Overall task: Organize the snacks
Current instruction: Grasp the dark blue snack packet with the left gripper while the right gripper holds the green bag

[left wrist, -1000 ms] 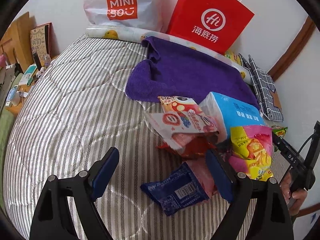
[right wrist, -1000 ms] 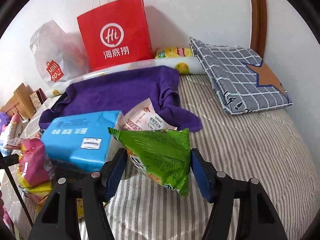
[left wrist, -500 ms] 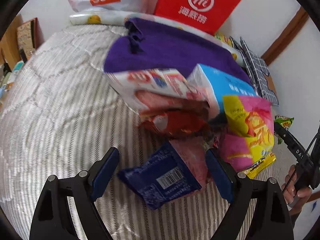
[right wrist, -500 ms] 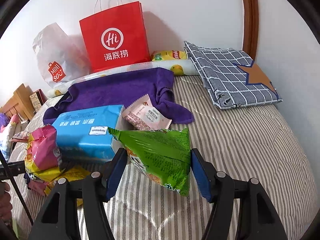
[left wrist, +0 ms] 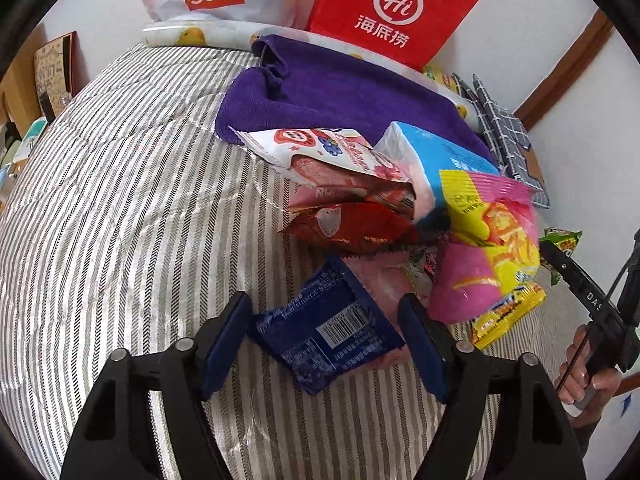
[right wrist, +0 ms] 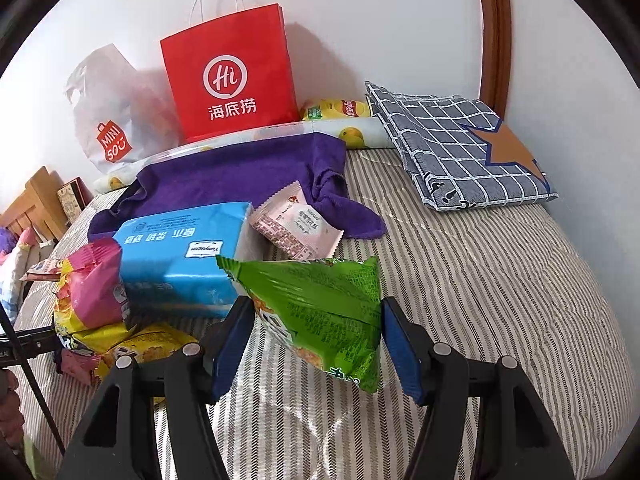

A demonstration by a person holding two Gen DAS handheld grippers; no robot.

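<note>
Both tongs tilt downward: the left gripper [left wrist: 324, 332], jaws just narrowed, brackets a dark blue foil snack packet [left wrist: 326, 326] at lower centre; the right gripper [right wrist: 318, 336] clamps a green crinkly snack bag [right wrist: 320, 312] above the striped bedspread [right wrist: 500, 280].

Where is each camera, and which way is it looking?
Left wrist: sits on the left gripper, looks down at the blue packet between its closing fingers; a hand shows.
Right wrist: sits on the right gripper, looks along the bed; its fingers clamp the green bag.
Shared: red bag, purple towel.
</note>
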